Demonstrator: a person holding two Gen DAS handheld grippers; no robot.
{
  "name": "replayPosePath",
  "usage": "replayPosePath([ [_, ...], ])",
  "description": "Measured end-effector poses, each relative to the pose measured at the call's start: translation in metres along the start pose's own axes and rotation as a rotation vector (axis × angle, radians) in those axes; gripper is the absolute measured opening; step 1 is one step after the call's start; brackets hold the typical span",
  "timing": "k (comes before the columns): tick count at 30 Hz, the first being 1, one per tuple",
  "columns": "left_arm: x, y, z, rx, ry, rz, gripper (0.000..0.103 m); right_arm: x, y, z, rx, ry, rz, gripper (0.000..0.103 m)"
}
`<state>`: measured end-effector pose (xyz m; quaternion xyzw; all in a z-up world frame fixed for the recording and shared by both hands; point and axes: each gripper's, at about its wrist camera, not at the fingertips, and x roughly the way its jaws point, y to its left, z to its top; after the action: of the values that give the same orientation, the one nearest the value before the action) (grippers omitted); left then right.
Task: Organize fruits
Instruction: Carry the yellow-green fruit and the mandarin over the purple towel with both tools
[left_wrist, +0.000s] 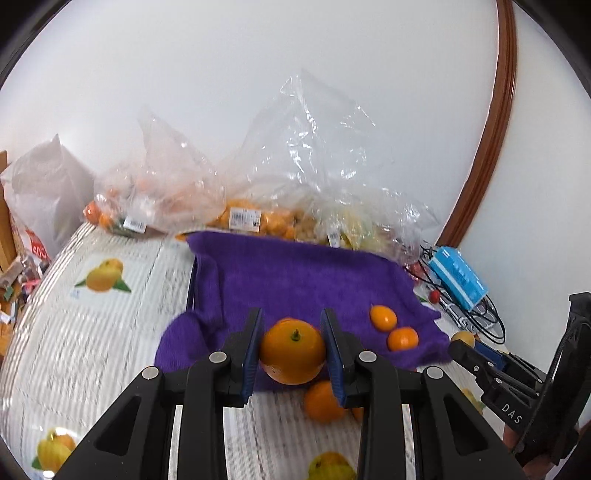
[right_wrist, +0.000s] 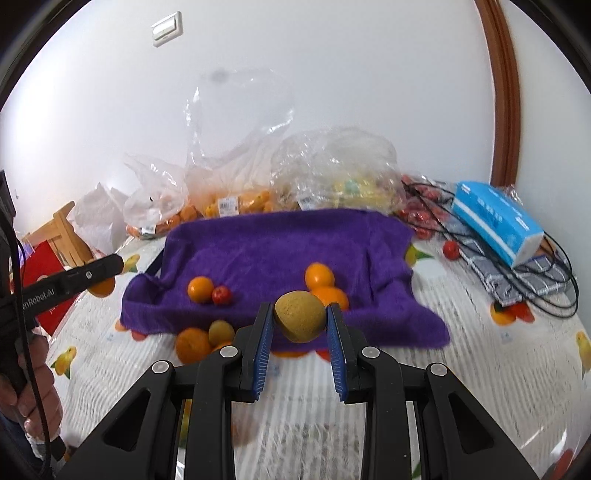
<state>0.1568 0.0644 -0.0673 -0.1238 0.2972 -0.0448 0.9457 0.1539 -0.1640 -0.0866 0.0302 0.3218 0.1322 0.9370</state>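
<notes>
My left gripper (left_wrist: 292, 349) is shut on a large orange (left_wrist: 291, 350), held above the near edge of the purple towel (left_wrist: 295, 273). Two small oranges (left_wrist: 384, 317) (left_wrist: 402, 339) lie on the towel to its right, and another orange (left_wrist: 321, 401) sits on the tablecloth below. My right gripper (right_wrist: 300, 325) is shut on a yellow-brown round fruit (right_wrist: 300, 321), held above the near edge of the purple towel (right_wrist: 280, 243). On the towel lie an orange (right_wrist: 200, 289) beside a small red fruit (right_wrist: 221, 294), and two oranges (right_wrist: 319, 276) (right_wrist: 332, 295). An orange (right_wrist: 192, 345) and a greenish fruit (right_wrist: 221, 332) lie off the towel's front.
Clear plastic bags of oranges and yellow fruit (left_wrist: 240, 218) (right_wrist: 332, 177) stand behind the towel by the wall. A blue tissue pack (right_wrist: 498, 221), black cables (right_wrist: 546, 291) and small red fruits (right_wrist: 451, 249) are at the right. The left gripper shows at the left edge (right_wrist: 74, 278).
</notes>
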Motion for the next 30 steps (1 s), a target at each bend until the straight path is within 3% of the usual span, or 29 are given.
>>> replayPosePath([
  [16,0.055,0.018,0.023,-0.025,-0.015,0.067,0.030,0.047,0.022,0.061,-0.050,-0.074,0.057,0.029],
  [24,0.075,0.037,0.007,-0.062,0.021,0.077,0.030,0.081,0.010,0.044,-0.044,0.014,0.050,0.029],
  [30,0.081,0.037,0.004,-0.051,0.024,0.079,0.030,0.079,-0.009,0.044,-0.003,-0.017,0.004,0.029],
])
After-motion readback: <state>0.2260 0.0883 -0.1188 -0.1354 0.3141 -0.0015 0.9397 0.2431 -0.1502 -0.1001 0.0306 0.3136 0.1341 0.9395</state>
